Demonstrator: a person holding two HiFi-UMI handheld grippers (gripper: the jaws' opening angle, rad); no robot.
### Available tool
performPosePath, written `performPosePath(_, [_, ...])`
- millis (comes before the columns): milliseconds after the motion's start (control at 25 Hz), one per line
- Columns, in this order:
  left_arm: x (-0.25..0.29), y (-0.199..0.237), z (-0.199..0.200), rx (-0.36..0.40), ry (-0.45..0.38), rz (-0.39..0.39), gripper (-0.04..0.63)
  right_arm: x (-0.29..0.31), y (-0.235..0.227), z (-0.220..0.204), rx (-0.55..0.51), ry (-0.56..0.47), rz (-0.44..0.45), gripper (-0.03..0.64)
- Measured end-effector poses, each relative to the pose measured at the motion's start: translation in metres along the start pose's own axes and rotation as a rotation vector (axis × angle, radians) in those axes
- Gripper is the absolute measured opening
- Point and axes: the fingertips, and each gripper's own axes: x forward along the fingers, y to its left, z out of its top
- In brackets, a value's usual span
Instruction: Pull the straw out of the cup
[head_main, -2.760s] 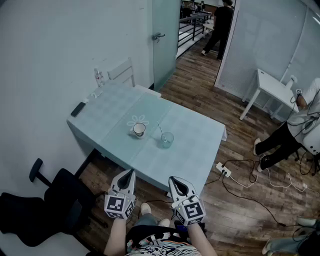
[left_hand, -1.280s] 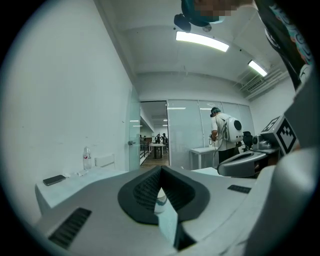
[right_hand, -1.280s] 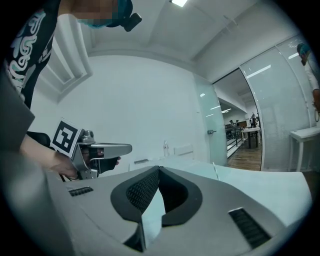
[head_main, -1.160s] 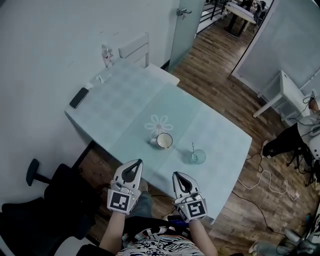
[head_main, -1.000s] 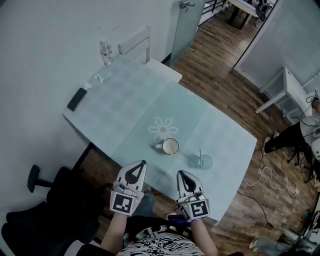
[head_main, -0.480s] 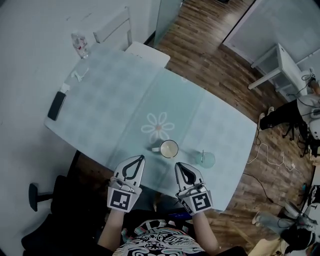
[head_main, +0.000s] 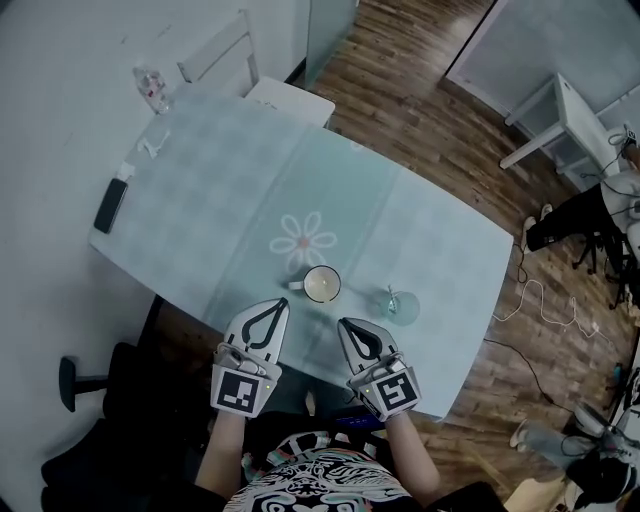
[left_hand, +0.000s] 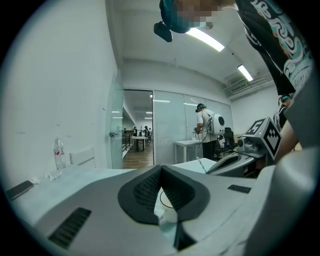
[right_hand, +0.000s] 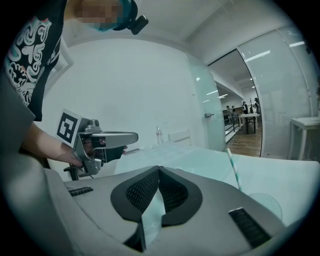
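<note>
Your left tongs (head_main: 272, 306) and right tongs (head_main: 347, 324) have neared the worktop (head_main: 215, 205) edge, both clenched empty; straw (head_main: 390, 297) still stands in cup (head_main: 405, 310), untouched.

The straw (right_hand: 233, 169) is striped teal and white; the pale teal tablecloth (head_main: 200, 210) bears a white daisy (head_main: 303, 241).
</note>
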Motion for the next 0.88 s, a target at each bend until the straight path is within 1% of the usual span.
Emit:
performPosePath(80, [-0.002,-0.008,-0.001,0.007,0.015,0.009,0.031,-0.005,0.001,-0.004,0.002,-0.007,0.028,-0.006])
performPosePath(200, [-0.005,-0.021,-0.003,0.072,0.032,0.021,0.031,-0.012,0.000,-0.006,-0.024,-0.013,0.051,-0.006])
performPosePath(320, [-0.012,-0.035,-0.005,0.129,0.051,0.034,0.031,-0.020,0.001,-0.010,-0.030,-0.007,0.043,-0.006])
performPosePath(400, [-0.012,-0.043,-0.007,0.128,0.059,0.030,0.032,-0.023,0.000,-0.012,-0.030,-0.003,0.031,-0.006])
performPosePath(520, [0.000,-0.047,-0.015,0.115,0.089,-0.009,0.035,-0.017,-0.004,-0.013,-0.028,-0.006,0.021,-0.006])
performPosePath(560, [0.005,-0.047,-0.020,0.111,0.103,-0.026,0.081,-0.014,-0.005,-0.014,-0.026,-0.002,0.018,-0.006])
performPosePath(600, [0.009,-0.048,-0.025,0.108,0.111,-0.041,0.110,-0.012,-0.006,-0.016,-0.024,0.008,0.013,-0.006])
performPosePath(640, [0.012,-0.049,-0.029,0.111,0.116,-0.054,0.110,-0.010,-0.007,-0.019,-0.022,0.020,0.008,-0.006])
performPosePath(720, [0.017,-0.052,-0.036,0.136,0.129,-0.076,0.110,-0.008,-0.007,-0.021,-0.025,0.036,0.005,-0.006])
performPosePath(880, [0.026,-0.057,-0.046,0.213,0.167,-0.119,0.110,-0.004,-0.016,-0.026,-0.025,0.050,-0.019,-0.006])
